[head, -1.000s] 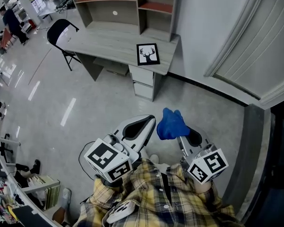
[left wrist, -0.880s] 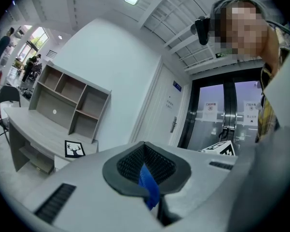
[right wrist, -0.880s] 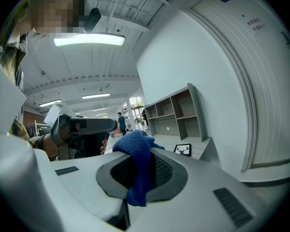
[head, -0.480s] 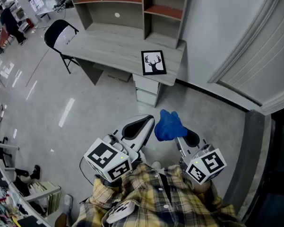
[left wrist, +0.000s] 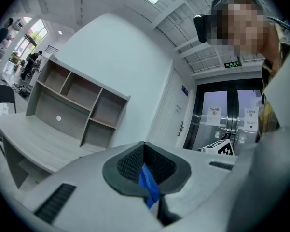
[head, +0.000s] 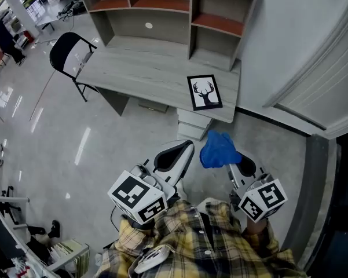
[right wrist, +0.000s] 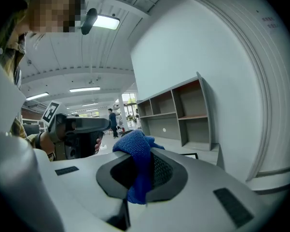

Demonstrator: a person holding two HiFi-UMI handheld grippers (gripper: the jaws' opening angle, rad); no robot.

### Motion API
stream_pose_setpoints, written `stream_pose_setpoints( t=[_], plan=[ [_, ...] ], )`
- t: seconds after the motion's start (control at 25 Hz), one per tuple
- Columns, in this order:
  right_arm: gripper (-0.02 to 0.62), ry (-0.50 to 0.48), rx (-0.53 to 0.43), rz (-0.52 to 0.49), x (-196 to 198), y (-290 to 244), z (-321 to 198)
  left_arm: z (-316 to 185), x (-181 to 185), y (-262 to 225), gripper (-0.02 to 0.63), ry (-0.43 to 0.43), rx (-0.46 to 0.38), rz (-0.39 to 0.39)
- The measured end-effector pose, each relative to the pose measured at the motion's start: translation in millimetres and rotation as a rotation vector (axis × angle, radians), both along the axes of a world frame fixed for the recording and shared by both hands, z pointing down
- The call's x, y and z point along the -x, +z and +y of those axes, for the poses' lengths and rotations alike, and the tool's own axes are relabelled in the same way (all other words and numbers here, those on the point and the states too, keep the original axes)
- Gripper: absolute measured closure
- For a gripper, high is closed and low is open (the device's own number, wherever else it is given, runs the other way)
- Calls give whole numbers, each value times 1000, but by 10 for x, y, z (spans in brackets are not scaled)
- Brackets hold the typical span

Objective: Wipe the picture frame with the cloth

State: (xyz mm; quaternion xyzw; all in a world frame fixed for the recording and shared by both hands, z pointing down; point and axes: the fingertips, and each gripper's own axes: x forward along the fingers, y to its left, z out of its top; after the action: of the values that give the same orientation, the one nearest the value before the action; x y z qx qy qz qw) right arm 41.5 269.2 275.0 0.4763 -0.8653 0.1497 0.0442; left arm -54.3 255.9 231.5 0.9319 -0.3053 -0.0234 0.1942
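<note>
A black picture frame [head: 205, 92] with a white deer print lies flat at the right end of a grey desk [head: 142, 71]; its corner also shows in the right gripper view [right wrist: 188, 155]. My right gripper [head: 234, 163] is shut on a bunched blue cloth [head: 218, 150], which sticks up from between the jaws [right wrist: 136, 154]. The cloth hangs over the floor, short of the desk's front edge. My left gripper [head: 184, 147] is level beside it with its jaws together; only a thin blue strip [left wrist: 148, 187] shows between them. Both grippers are apart from the frame.
An open shelf unit [head: 162, 7] stands on the back of the desk. A drawer cabinet [head: 191, 126] sits under its right end. A black folding chair [head: 68, 50] stands at the desk's left. A white wall and a sliding door [head: 318, 68] are on the right.
The desk and frame have come closer and shifted right in the head view. Both grippers have travelled forward toward it, the cloth still in the right one.
</note>
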Motion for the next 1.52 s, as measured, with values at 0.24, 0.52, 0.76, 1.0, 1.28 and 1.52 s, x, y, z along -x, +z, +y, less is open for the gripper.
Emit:
stream_pose_setpoints(
  t=[0.24,0.52,0.76,1.0,1.28,1.52],
  plan=[
    [559,64,44,33,135,111,-303,-363,314,151,603,7,36,26],
    [558,83,107,35,107,317,-785,-835,365,395,603,7,98,10],
    [558,60,111,34,24,411,-1483,-1444,290,481,603,-9,108,3],
    [560,45,69,37,-200,281,-2375,-2261,140,316,603,-41,68,4],
    [558,35,32,34,-478,155,-3089,-2958,-103,197,603,-68,41,-5],
    [559,62,65,29,-641,255,-3332,-3332,-258,396,602,-56,91,-31]
  ],
)
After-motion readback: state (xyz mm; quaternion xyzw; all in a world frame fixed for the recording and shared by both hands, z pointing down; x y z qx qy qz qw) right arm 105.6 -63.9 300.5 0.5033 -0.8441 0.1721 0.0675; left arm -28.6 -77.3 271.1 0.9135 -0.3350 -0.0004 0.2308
